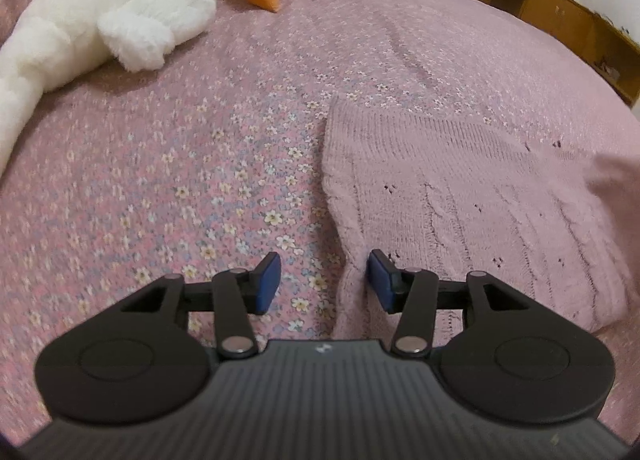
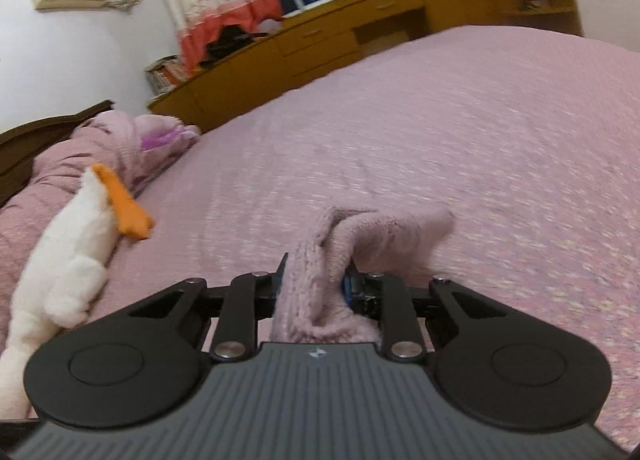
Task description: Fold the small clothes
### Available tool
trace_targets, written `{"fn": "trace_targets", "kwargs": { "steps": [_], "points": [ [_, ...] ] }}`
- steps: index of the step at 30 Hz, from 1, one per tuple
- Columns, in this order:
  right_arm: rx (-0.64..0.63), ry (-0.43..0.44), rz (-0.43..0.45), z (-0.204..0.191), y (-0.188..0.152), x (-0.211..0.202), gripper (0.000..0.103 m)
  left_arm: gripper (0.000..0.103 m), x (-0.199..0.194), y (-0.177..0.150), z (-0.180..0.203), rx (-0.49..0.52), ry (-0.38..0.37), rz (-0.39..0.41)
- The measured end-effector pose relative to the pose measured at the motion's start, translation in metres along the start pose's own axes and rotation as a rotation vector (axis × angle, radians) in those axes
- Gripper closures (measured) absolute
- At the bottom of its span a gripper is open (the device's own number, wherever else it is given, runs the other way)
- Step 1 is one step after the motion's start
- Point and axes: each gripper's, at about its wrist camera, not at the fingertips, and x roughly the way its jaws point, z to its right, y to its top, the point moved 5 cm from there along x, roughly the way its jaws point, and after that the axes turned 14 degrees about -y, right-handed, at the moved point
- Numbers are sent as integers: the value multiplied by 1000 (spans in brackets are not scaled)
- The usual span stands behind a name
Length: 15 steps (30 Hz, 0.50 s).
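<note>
A small pink knitted sweater (image 1: 460,195) lies on the floral pink bedspread (image 1: 200,163), right of centre in the left wrist view. My left gripper (image 1: 325,283) is open and hovers over the sweater's left edge, its right pad above the knit and its left pad above the bedspread. My right gripper (image 2: 314,284) is shut on a bunched fold of the same pink sweater (image 2: 360,236), lifted above the bed in the right wrist view. The left pad is hidden by the knit.
A white plush toy with an orange beak (image 1: 120,15) lies at the left of the bed, also in the right wrist view (image 2: 80,244). A pink pillow (image 2: 120,139) sits by the headboard. Wooden cabinets (image 2: 360,35) run along the far side of the bed.
</note>
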Motion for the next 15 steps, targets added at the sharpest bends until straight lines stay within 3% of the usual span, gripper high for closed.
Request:
{"fn": "trace_targets", "kwargs": {
  "steps": [8, 11, 15],
  "points": [
    [-131, 102, 33, -102, -8, -42, 79, 51, -9, 8, -15, -58, 3, 30],
    [-141, 157, 23, -142, -29, -51, 79, 50, -9, 10, -22, -80, 3, 33],
    [-247, 206, 6, -197, -74, -53, 79, 52, -8, 12, -27, -106, 29, 37]
  ]
}}
